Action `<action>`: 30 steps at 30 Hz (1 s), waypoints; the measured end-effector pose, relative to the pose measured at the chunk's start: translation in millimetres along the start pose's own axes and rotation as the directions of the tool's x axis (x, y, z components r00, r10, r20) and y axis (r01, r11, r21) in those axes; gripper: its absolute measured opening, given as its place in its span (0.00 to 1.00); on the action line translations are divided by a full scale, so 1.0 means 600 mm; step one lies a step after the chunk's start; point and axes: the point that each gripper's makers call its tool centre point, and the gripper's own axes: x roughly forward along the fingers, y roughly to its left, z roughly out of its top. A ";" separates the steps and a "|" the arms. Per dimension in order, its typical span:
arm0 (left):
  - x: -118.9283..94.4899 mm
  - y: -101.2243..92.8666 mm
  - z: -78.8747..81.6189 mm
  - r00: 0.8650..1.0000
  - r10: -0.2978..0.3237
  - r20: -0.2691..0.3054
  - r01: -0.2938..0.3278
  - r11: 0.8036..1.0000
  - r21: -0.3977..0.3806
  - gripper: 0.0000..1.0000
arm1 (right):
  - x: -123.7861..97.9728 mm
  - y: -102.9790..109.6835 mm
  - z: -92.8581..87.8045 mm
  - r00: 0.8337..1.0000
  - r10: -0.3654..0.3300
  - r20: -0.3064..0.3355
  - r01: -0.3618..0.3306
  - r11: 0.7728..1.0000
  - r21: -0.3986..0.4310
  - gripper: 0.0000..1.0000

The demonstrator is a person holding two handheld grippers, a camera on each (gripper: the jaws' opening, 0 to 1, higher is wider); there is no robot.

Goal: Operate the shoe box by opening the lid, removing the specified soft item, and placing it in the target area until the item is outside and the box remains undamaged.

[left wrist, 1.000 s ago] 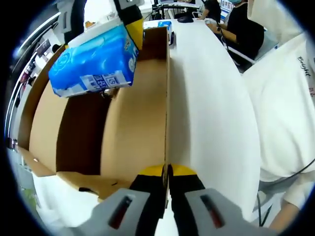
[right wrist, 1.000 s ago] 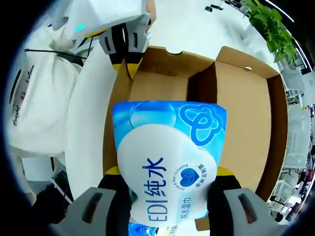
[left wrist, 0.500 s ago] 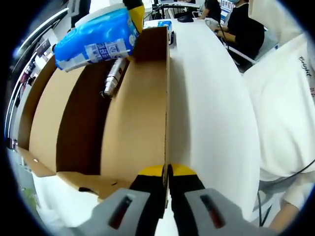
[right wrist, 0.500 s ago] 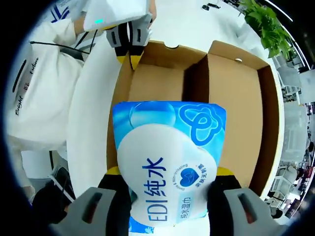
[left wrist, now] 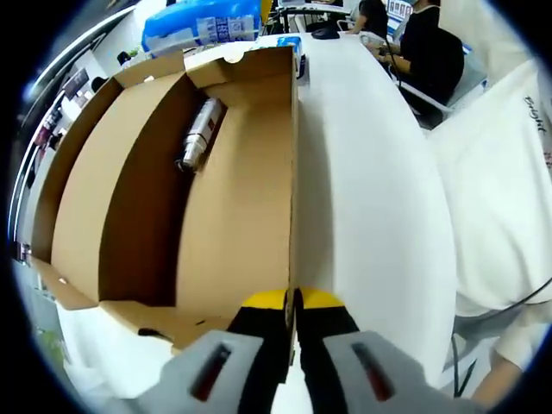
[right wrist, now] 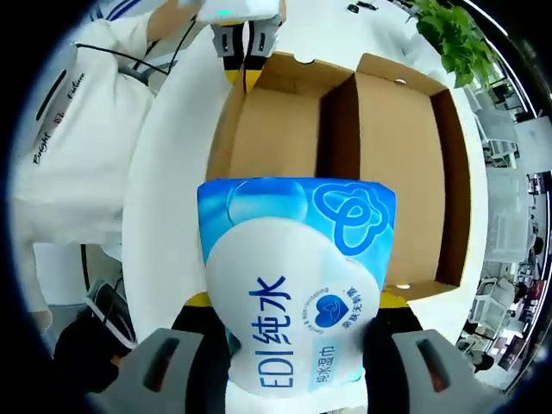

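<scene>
My right gripper (right wrist: 291, 321) clamps the wet-wipes pack (right wrist: 296, 285), lifted clear of the open shoe box (left wrist: 233, 224); my left gripper (left wrist: 291, 302) pinches its wall. Placing remains.

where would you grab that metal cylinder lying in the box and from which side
Grip the metal cylinder across its middle, coming down from above through the open top of the shoe box. It lies flat on the floor close beside the cardboard wall, so the jaws should straddle its narrow width, not its length. The left gripper is shut on the box's edge; the right gripper holds the wet wipes pack.
</scene>
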 end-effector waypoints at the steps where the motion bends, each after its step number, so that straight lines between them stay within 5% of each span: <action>1: 0.000 0.000 0.000 1.000 0.001 0.002 -0.001 1.000 0.002 0.02 | -0.004 0.005 -0.008 1.000 -0.003 0.001 0.003 1.000 0.007 0.60; 23: -0.002 0.014 0.000 1.000 -0.004 0.002 0.004 1.000 -0.001 0.02 | -0.015 0.139 -0.156 0.999 0.028 -0.020 -0.026 0.995 0.097 0.60; 30: -0.003 0.016 0.000 1.000 -0.001 0.006 0.001 1.000 -0.002 0.02 | -0.013 0.172 -0.178 0.999 0.034 -0.012 -0.033 0.992 0.119 0.61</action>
